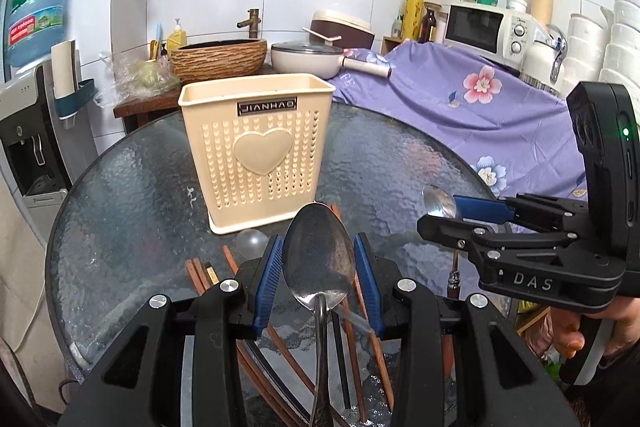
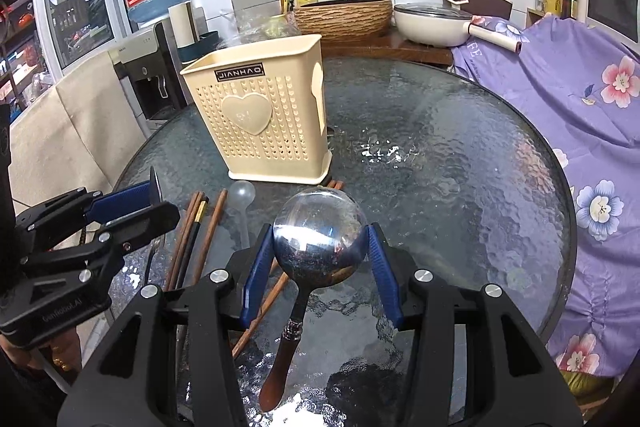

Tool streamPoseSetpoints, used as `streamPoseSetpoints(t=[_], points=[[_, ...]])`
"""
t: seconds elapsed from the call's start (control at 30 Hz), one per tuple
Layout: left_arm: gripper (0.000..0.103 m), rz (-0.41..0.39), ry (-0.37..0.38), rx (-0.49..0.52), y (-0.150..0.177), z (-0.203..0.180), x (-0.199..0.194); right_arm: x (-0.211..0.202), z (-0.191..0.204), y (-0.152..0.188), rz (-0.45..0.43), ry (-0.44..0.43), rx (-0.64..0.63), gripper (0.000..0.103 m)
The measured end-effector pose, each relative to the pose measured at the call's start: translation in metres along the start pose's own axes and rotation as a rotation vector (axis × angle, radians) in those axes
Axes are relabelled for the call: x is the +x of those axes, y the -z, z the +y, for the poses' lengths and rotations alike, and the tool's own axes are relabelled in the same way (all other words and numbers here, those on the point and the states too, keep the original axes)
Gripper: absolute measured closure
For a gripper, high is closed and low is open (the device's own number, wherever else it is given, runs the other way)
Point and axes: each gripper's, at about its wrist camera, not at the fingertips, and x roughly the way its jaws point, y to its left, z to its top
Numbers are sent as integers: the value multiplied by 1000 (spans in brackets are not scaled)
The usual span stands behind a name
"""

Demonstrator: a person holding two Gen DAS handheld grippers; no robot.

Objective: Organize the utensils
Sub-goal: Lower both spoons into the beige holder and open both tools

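Spoons are lifted in both handheld grippers above a round textured-glass table [image 1: 400, 163] [image 2: 460, 147] in a tiled kitchen. The left gripper [image 1: 319, 269] [image 2: 154, 197] has its blue pads [image 1: 266, 283] pressed against either edge of the bowl of an all-metal spoon [image 1: 319, 259], whose handle runs down toward the camera; seen from the right wrist, that spoon shows only edge-on at the fingertips. The right gripper [image 2: 320, 245] [image 1: 444, 213] pinches the round bowl of a wooden-handled metal spoon [image 2: 318, 239] [image 1: 439, 202] the same way, its brown handle hanging below the jaws.

Wooden chopsticks [image 1: 200, 275] [image 2: 188, 227] lie scattered on the glass under and beside the grippers, with a clear plastic spoon [image 1: 250, 241] [image 2: 243, 195] among them, just in front of the holder. The cream perforated utensil holder [image 1: 256, 151] [image 2: 264, 111], marked JIANHAO and bearing a raised heart, stands upright toward the table's far side, well clear of both lifted spoons.

Beyond the table sit a woven-look basin [image 1: 219, 57] [image 2: 344, 15] with a brass tap, a lidded white pan [image 1: 308, 57] [image 2: 432, 23], a white microwave [image 1: 486, 29] and a water dispenser [image 1: 28, 131] [image 2: 148, 67] topped by a blue bottle. A purple floral cloth [image 1: 460, 107] [image 2: 580, 107] drapes the furniture on the right.
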Motion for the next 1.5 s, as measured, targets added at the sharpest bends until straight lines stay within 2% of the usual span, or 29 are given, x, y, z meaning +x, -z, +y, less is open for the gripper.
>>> streamPoseSetpoints(t=[0.43, 0.87, 1.0, 1.13, 1.3, 1.5], points=[[67, -53, 33, -56, -16, 14, -3, -16, 3, -13, -37, -9, -15, 55], [67, -179, 47, -75, -60, 28, -18, -39, 16, -53, -106, -5, -80, 55], [67, -240, 53, -110, -89, 39, -23, -47, 21, -78, -136, -6, -101, 55], [67, -275, 63, -178, -131, 62, -18, -55, 24, -117, -187, 12, -110, 55], [67, -356, -31, -199, -173, 85, -12, -63, 22, -168, -250, 3, -87, 55], [67, -431, -53, -211, -194, 98, 1, -50, 27, -214, -301, 49, -95, 55]])
